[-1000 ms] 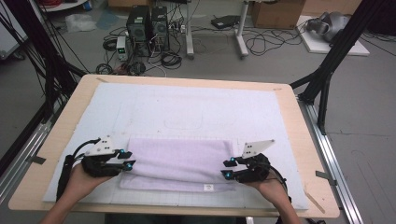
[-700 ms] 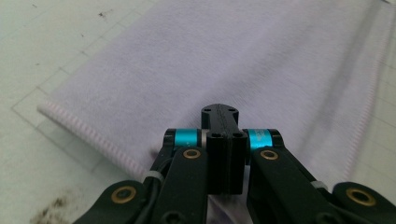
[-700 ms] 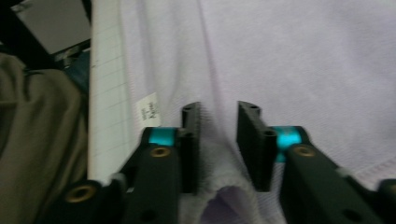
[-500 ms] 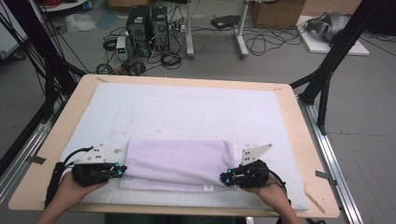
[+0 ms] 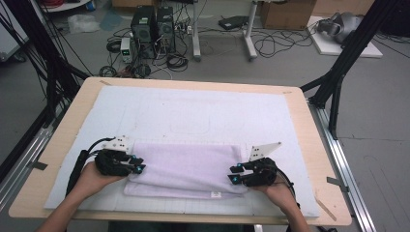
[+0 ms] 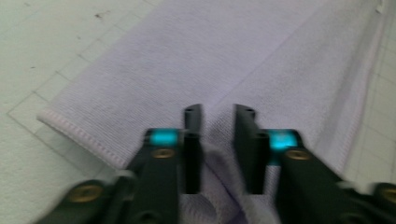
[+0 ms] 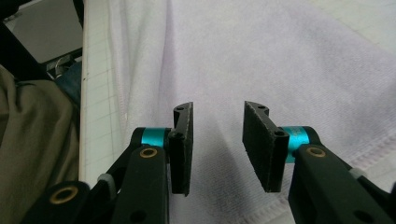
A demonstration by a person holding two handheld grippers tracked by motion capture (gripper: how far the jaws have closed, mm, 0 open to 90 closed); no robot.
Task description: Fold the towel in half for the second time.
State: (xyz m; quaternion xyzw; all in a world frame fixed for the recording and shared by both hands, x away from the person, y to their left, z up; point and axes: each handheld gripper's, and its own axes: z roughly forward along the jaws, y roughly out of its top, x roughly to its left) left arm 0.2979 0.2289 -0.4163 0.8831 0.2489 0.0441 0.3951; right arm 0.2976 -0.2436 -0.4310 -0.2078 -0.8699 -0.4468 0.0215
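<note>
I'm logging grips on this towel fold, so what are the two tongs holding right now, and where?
Nothing is gripped. Both the left tongs and the right tongs stand open over the folded lilac towel, each at one short end.

A wooden table point(image 5: 309, 145) carries a white gridded mat point(image 5: 193, 113) under a folded lilac towel point(image 5: 188, 166).

Your left claw point(image 5: 137, 167) sits in the lower left of the high view, jaws pointing right toward the frame's centre — in its own view they stand a narrow gap apart and have just been opening a little. Your right claw point(image 5: 233, 175) sits lower right, pointing left, its jaws parted wider and just been opening too. Both forearms rise from the bottom edge — each hand point(image 5: 94, 178) wraps its claw's body from behind.
</note>
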